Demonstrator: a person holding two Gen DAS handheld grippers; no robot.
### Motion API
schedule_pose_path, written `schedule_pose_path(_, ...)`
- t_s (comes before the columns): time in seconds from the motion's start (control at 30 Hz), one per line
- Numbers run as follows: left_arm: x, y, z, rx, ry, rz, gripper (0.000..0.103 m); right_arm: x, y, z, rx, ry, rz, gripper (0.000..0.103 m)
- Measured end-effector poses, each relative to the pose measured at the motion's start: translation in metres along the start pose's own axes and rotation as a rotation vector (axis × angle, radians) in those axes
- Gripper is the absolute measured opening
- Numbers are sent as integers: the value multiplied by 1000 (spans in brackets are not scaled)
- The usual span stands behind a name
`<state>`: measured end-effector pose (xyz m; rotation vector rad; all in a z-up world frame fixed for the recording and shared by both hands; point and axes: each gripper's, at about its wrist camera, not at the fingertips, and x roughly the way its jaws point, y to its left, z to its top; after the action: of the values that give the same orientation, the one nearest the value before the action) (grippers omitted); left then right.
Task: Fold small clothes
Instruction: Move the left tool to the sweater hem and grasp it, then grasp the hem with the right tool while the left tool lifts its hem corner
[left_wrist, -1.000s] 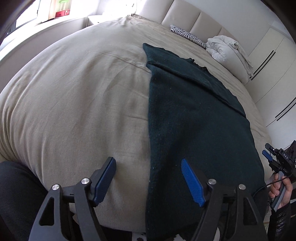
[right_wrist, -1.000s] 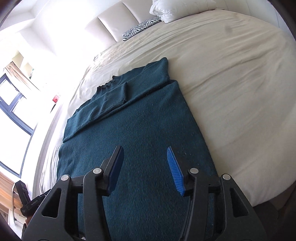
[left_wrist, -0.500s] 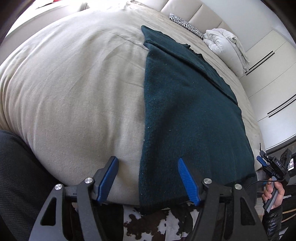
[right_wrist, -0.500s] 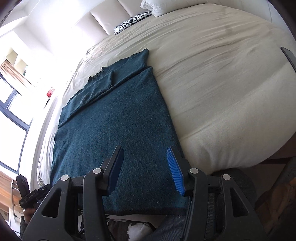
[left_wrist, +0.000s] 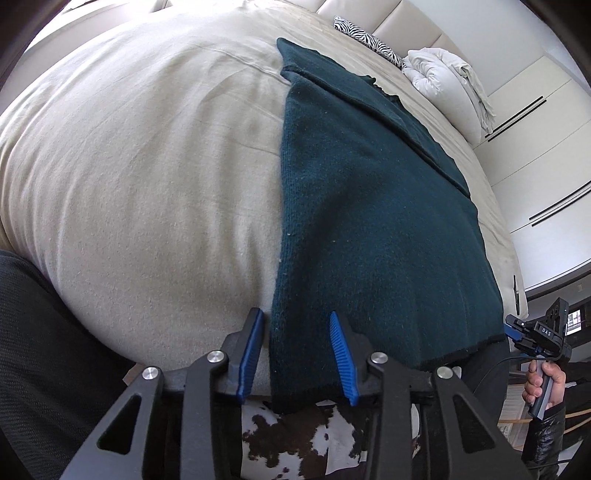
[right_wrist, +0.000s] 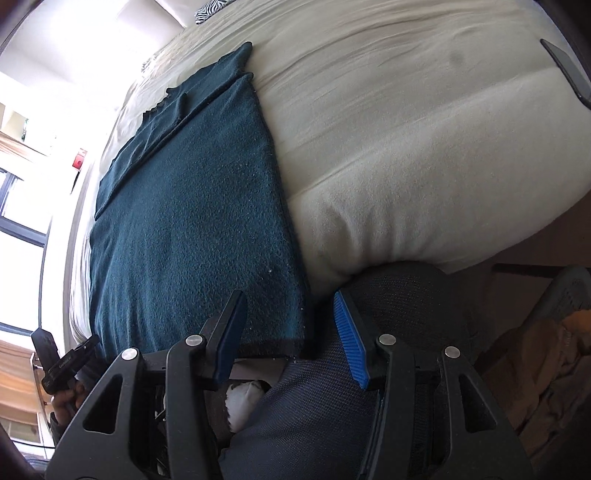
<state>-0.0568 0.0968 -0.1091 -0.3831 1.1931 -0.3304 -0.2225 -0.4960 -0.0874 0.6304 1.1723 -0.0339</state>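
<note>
A dark teal knit sweater (left_wrist: 369, 221) lies flat on the beige bed (left_wrist: 147, 166), sleeves folded in, its hem at the bed's near edge. My left gripper (left_wrist: 295, 315) straddles the hem's left corner, its jaws closing with the fabric between them and its blue pads (left_wrist: 341, 354) still apart from the cloth. In the right wrist view the sweater (right_wrist: 192, 221) fills the left half. My right gripper (right_wrist: 289, 295) stands open over the hem's right corner. Each gripper shows small in the other's view: the right gripper (left_wrist: 535, 332) and the left gripper (right_wrist: 62, 362), both hand-held.
A white bundled duvet (left_wrist: 443, 81) and a zebra cushion (left_wrist: 365, 37) lie at the headboard end. White wardrobe doors (left_wrist: 535, 147) stand to the right. A cowhide rug (left_wrist: 295, 424) and the person's dark trouser legs (right_wrist: 314, 406) are below the bed edge. A window (right_wrist: 22, 221) is on the left.
The left jaws have narrowed around the sweater's near left corner. The right gripper has shifted right and down along the hem, from over the sweater's middle to its right corner.
</note>
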Motion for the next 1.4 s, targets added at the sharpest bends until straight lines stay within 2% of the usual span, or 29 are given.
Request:
schedule_pose_path(0.13, -1, -3, -1, 7, 15, 2, 48, 5, -3, 4, 6, 54, 22, 45)
schedule_pose_path(0.27, -2, -2, -3, 10, 30, 3, 48, 5, -4, 7, -1, 87, 37, 43)
schedule_pose_path(0.43, -1, -4, -4, 16, 36, 15, 45, 7, -3, 5, -5, 114, 43, 33)
schedule_pose_path(0.47, -1, -4, -4, 18, 36, 26, 42, 7, -3, 5, -7, 120, 45, 33)
schedule_pose_path(0.53, 0, -3, -4, 13, 39, 43, 25, 9, -1, 4, -15, 129, 50, 33)
schedule_pose_path(0.57, 0, -1, -5, 9, 41, 42, 20, 9, 0, 4, -20, 130, 48, 33)
schedule_pose_path(0.63, -1, 0, -5, 10, 42, 43, 9, 10, 1, 2, -23, 135, 44, 27)
schedule_pose_path(0.67, -1, 0, -5, 15, 44, 44, 9, 10, 0, 2, -24, 136, 41, 26)
schedule_pose_path(0.73, -2, -1, -6, 28, 42, 50, 8, 10, -2, 0, -20, 137, 36, 15)
schedule_pose_path(0.8, -2, -2, -6, 31, 42, 51, 7, 10, -5, -2, -15, 134, 36, 9)
schedule_pose_path(0.93, -7, -2, -7, 37, 37, 44, 7, 6, -8, -7, -16, 116, 44, 7)
schedule_pose_path(1.17, -35, 6, 4, -30, -25, -76, 6, -27, -3, -7, 1, 11, 166, 6)
schedule_pose_path(1.4, -66, 15, 21, -132, -106, -252, 6, -63, 17, 17, 49, -124, 368, 6)
